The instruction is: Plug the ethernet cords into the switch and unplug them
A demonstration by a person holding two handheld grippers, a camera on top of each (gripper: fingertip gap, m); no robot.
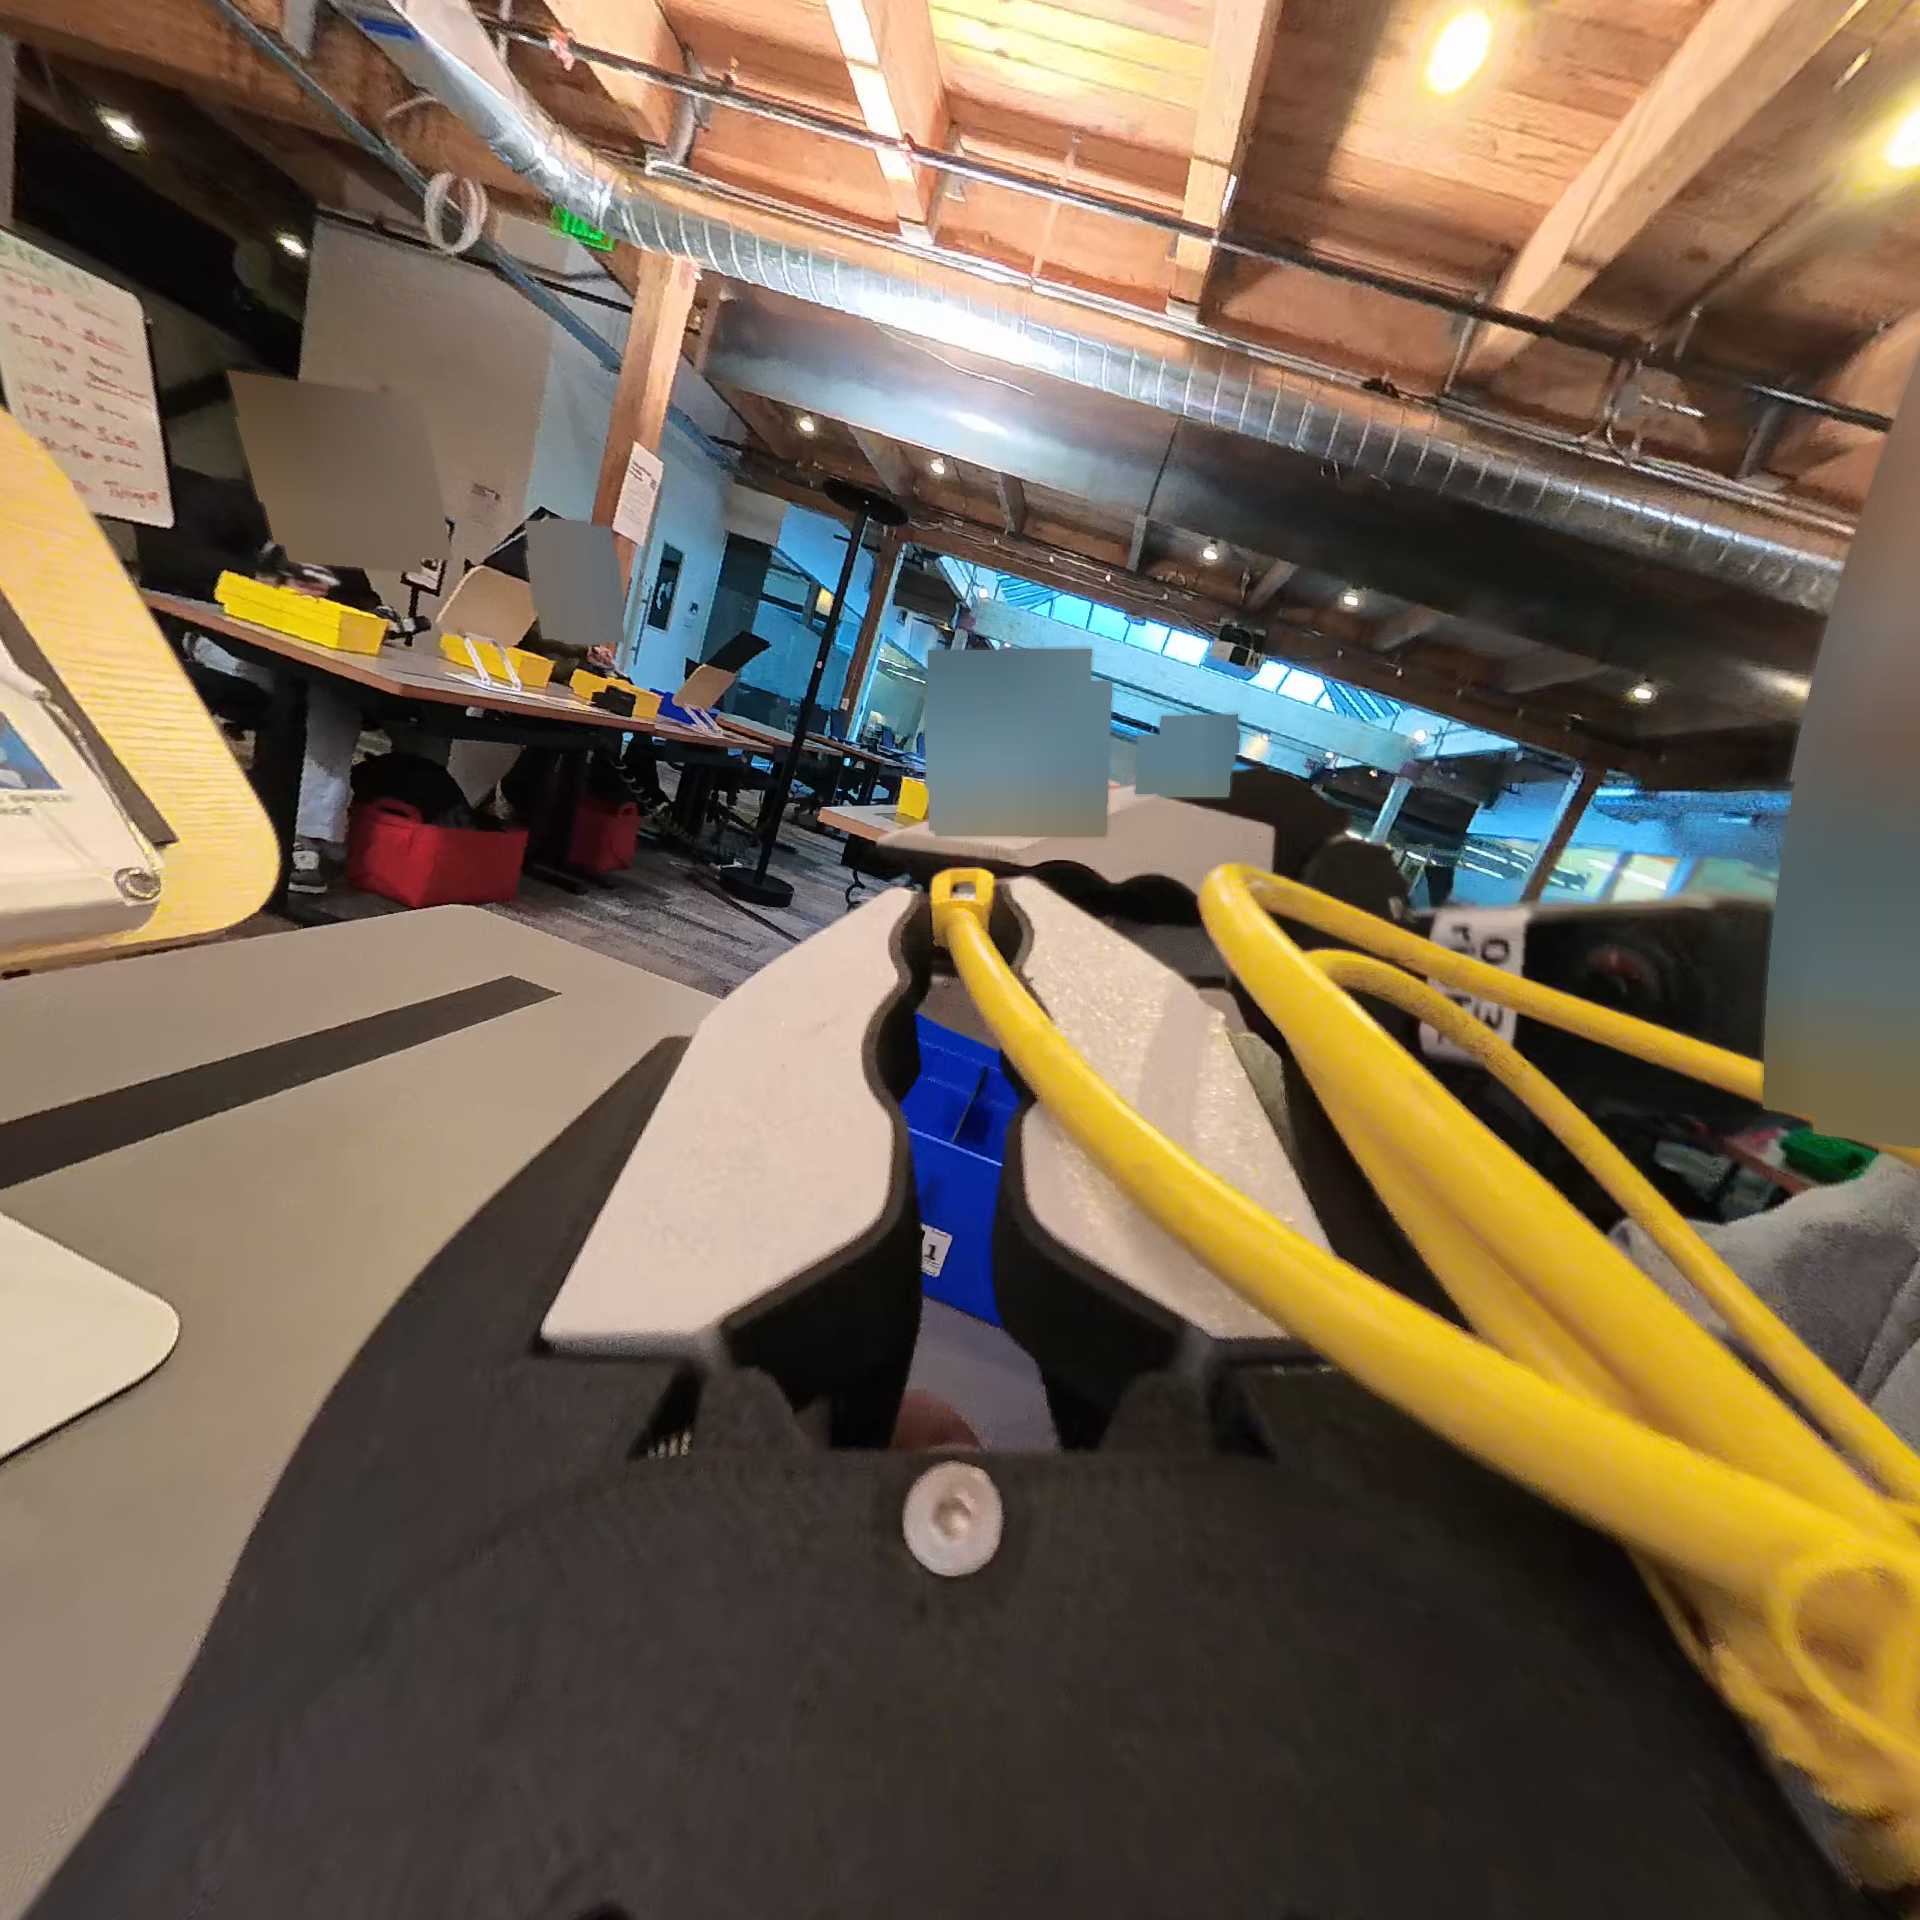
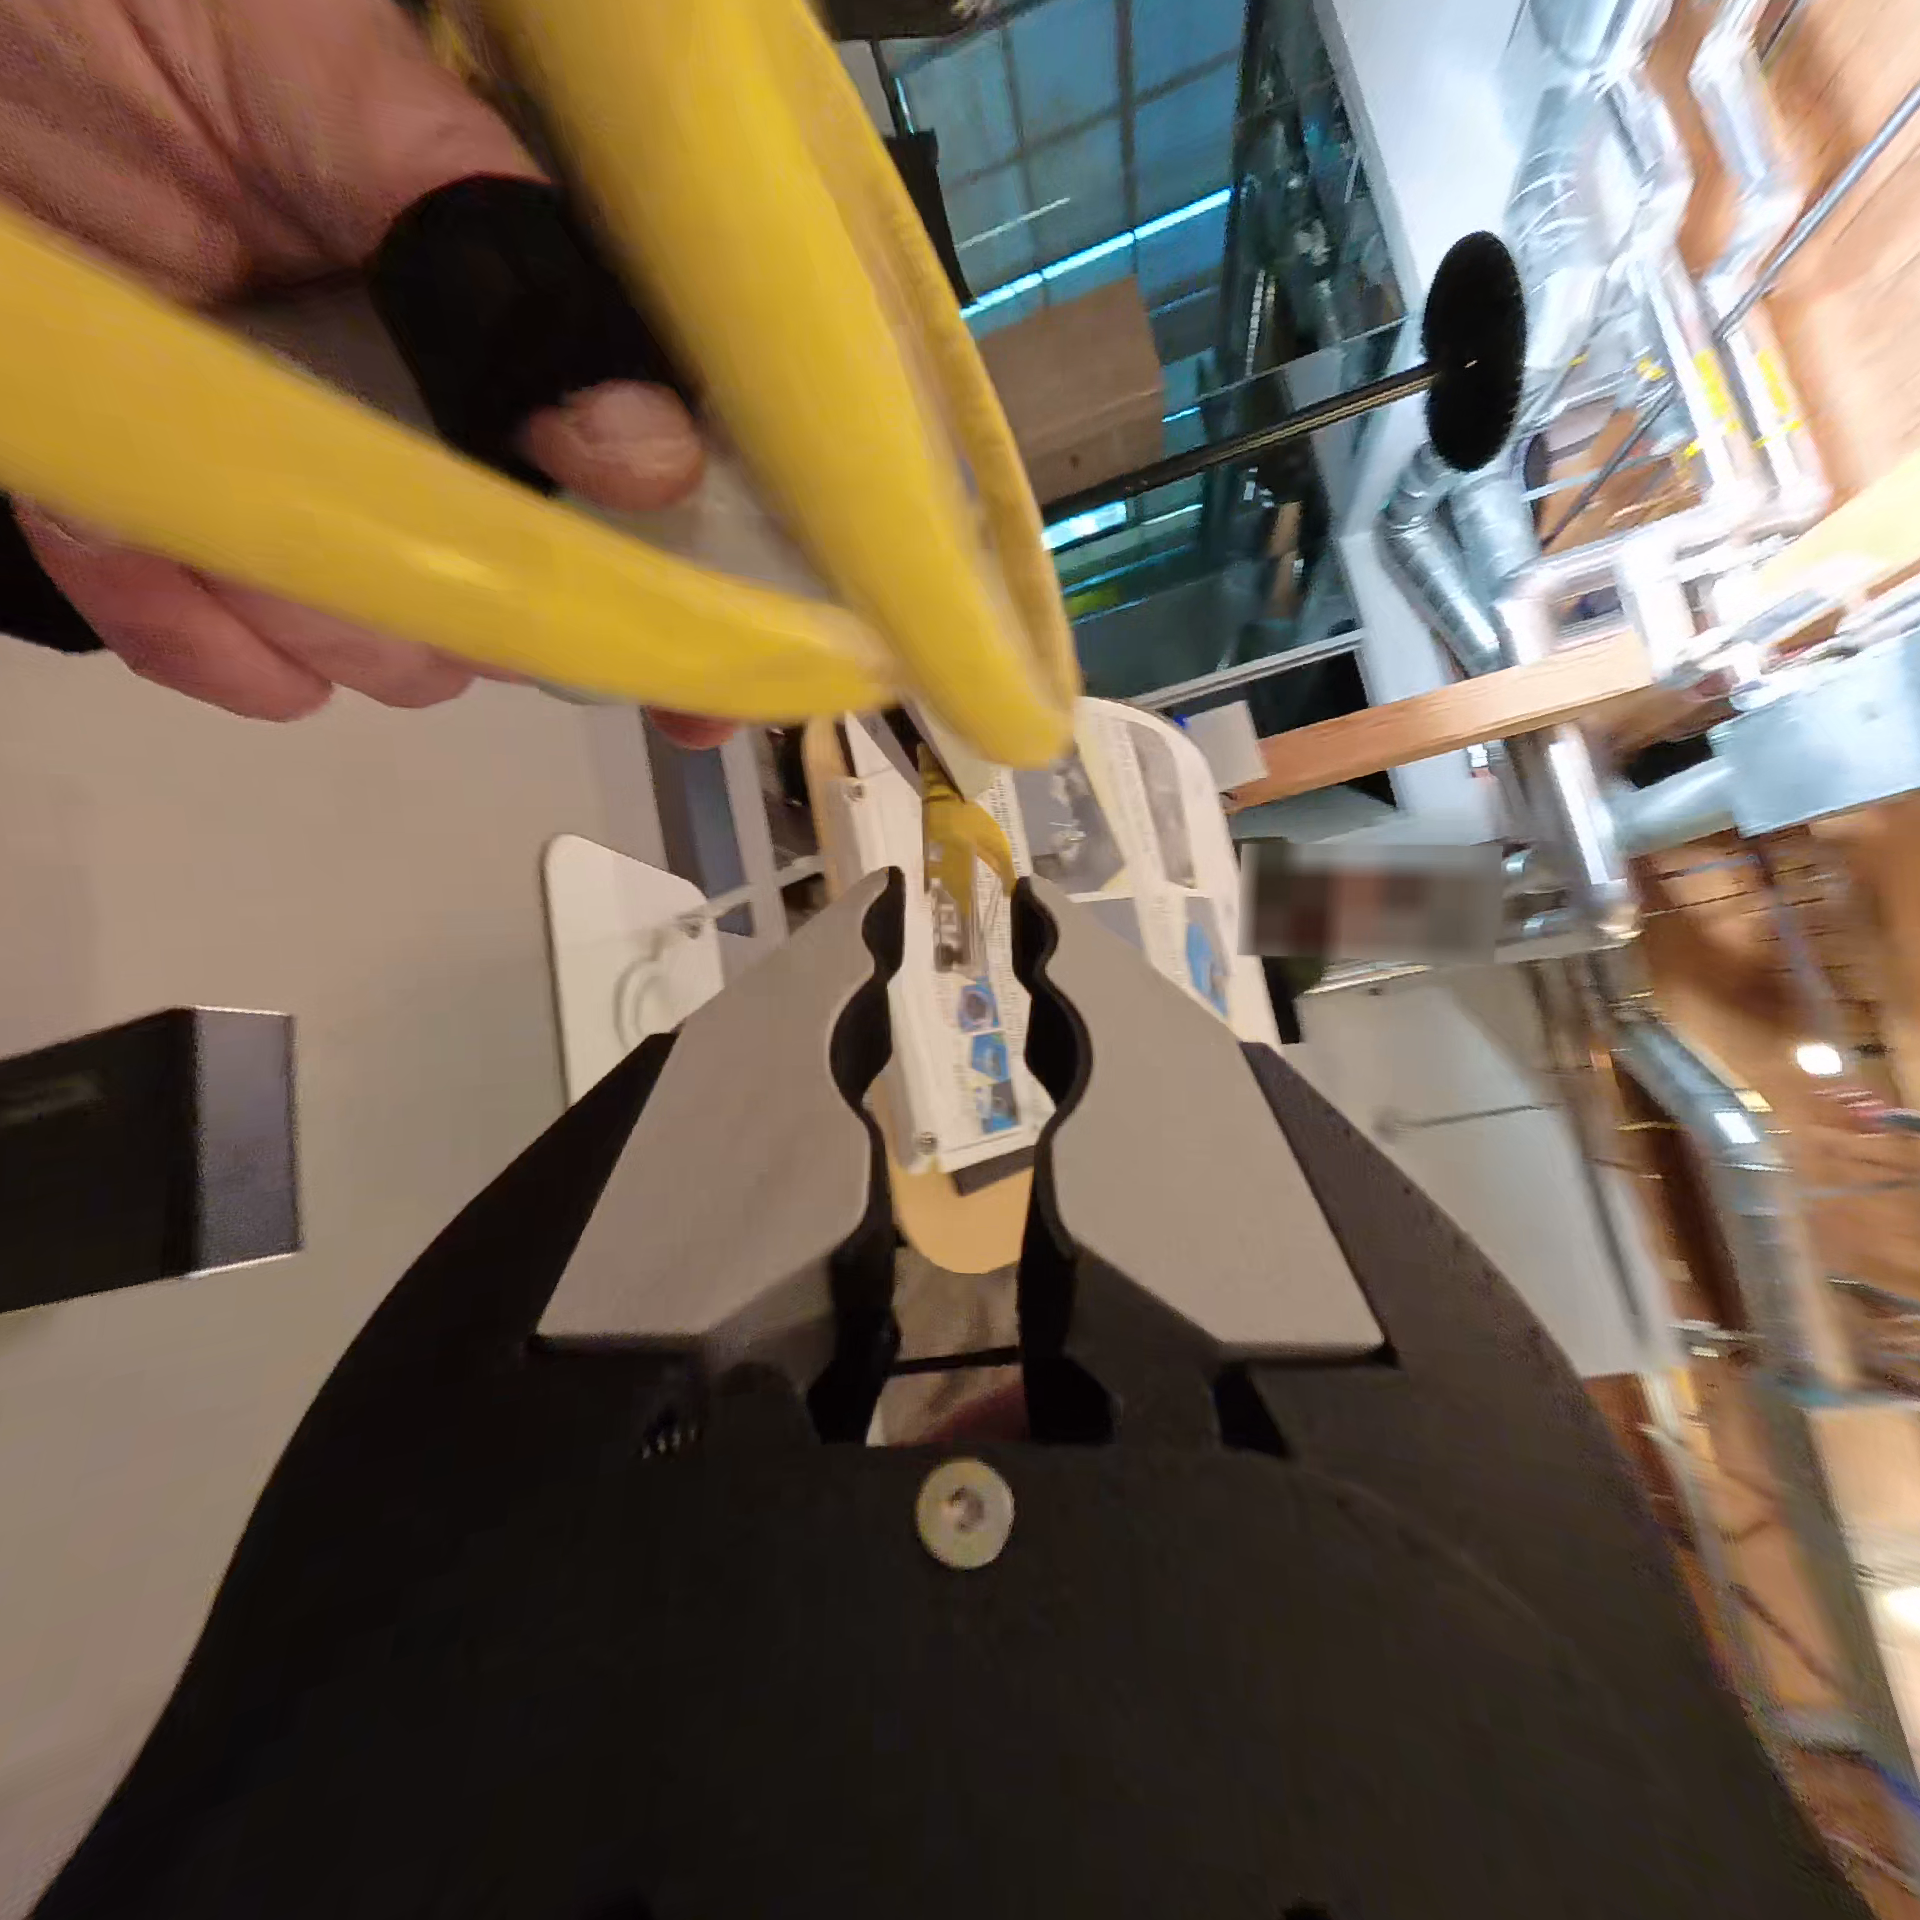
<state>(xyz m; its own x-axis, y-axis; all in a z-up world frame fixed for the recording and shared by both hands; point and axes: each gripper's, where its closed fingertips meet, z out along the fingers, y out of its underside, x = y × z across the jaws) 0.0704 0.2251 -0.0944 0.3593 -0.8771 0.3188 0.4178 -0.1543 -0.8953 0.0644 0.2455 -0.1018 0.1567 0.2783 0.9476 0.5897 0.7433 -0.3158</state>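
Our left gripper pinches the yellow ethernet cord by its plug end for insertion; our right gripper hangs empty, jaws apart.

Yellow cord blurred; ends cut off.

warm round ceiling lamps glared at upper right; the thick yellow cables were smeared by blur, edges fisheye-bent.

Ahead of the gripper, long desks carry yellow bins; above it, timber beams, a silver duct and recessed lights.
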